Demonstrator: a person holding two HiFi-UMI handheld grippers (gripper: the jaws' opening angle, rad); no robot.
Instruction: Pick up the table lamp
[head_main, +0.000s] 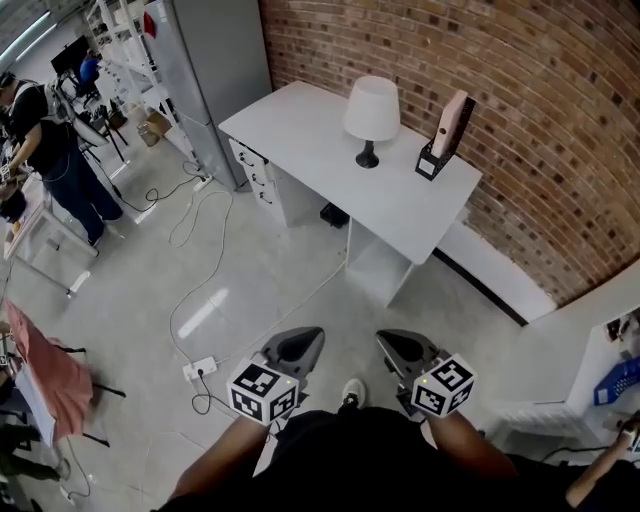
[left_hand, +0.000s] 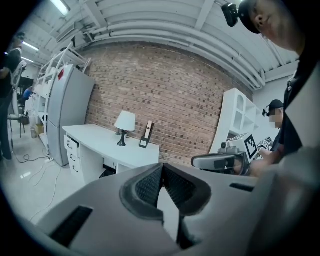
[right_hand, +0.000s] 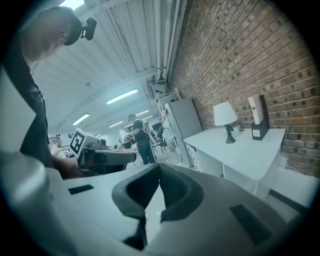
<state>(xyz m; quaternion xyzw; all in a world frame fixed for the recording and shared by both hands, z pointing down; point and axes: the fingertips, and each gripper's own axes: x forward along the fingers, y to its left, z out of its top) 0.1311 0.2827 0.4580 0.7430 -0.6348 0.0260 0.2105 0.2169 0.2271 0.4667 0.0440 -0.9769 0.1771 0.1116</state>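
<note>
My left gripper (head_main: 298, 347) and right gripper (head_main: 402, 348) are both closed with nothing between their jaws, low over the floor (head_main: 260, 285) and well apart from the white desk (head_main: 310, 135). The table lamp (head_main: 371, 112) stands upright on that desk by the brick wall (head_main: 520, 90), near a black holder (head_main: 433, 160).

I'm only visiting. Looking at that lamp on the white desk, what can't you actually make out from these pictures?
- Table lamp: any cord or switch is too small to see in all three views.
- Dark thing under the desk: head view, mostly hidden by the desk's top.
- Pink thing in the black holder: too small to identify in any view.
- Blue item: head view, cut off by the right edge.
</note>
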